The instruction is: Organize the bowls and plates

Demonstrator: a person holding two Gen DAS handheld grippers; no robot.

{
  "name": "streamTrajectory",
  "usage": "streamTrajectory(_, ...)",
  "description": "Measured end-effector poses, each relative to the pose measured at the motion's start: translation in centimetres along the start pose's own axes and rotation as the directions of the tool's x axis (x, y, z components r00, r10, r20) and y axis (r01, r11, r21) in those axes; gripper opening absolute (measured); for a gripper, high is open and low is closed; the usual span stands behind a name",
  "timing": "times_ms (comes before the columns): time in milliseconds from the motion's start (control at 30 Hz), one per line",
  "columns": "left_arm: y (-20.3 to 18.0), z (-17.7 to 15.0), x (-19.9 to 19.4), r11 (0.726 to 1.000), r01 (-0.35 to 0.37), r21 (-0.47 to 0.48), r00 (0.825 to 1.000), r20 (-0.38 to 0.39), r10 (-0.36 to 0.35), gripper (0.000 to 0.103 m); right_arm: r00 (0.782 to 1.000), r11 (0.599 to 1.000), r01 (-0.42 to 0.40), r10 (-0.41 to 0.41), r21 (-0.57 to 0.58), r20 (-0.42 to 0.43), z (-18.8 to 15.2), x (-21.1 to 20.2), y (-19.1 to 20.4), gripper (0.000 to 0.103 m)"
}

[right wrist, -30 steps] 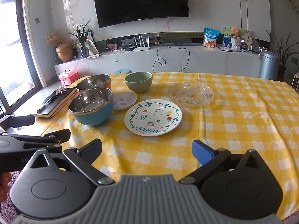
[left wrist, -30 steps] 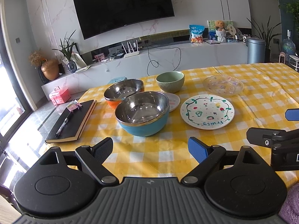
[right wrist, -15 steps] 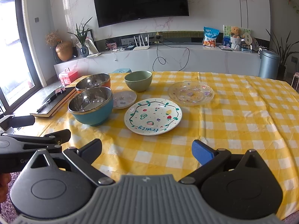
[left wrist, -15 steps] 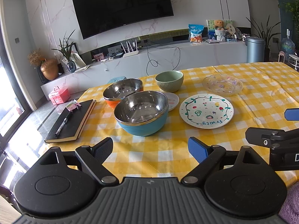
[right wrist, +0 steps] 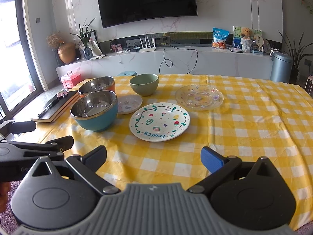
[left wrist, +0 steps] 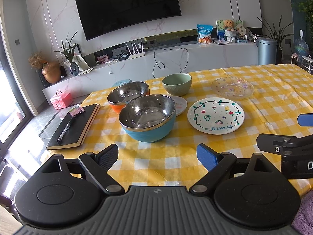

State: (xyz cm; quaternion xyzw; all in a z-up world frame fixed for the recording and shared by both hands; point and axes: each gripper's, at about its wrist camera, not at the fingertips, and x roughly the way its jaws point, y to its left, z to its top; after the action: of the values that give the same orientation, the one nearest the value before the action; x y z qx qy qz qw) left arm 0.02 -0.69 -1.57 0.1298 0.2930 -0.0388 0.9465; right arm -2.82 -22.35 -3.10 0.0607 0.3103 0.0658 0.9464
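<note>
Here both hand-held grippers [left wrist: 157, 155] [right wrist: 153, 157] gape (empty) before bowls [left wrist: 147, 117].

Your bench [left wrist: 273, 90] wears a yellow-and-white checked cloth. At twelve o'clock sits a sage green bowl [left wrist: 177, 83]. Toward ten, the steel-lined bowl [left wrist: 128, 96] is orange outside; the nearer steel-lined one [left wrist: 147, 117] is teal. The white plate [left wrist: 215, 115] carries a green vine border, small fruits and blue lettering. The clear glass plate [left wrist: 232, 88] has pastel motifs. At nine lies a black notebook [left wrist: 75, 127].
</note>
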Motion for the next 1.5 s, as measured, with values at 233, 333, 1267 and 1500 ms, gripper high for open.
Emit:
streamTrajectory(233,-0.2,-0.3,-0.1,1.000,0.000,0.002,1.000,-0.005,0.000,0.103,1.000,1.000,0.006,-0.006,0.003,-0.007,0.0,0.2,-0.1,0.100)
streamTrajectory(333,-0.2,-0.3,-0.1,1.000,0.001,0.002,1.000,-0.005,-0.001,0.103,1.000,1.000,0.008,-0.008,0.003,-0.010,0.1,0.2,0.0,0.100)
streamTrajectory(1267,4.8,1.1,2.1,0.966,0.089,-0.243,0.991,-0.071,-0.110,0.085,0.999,1.000,-0.015,0.016,0.016,-0.045,2.3,3.9,1.5,0.085)
streamTrajectory(1500,6.8,1.5,3.4,0.936,0.130,-0.327,0.985,-0.065,-0.159,0.073,0.998,0.999,-0.035,0.036,0.026,-0.047,3.6,6.4,3.2,0.066)
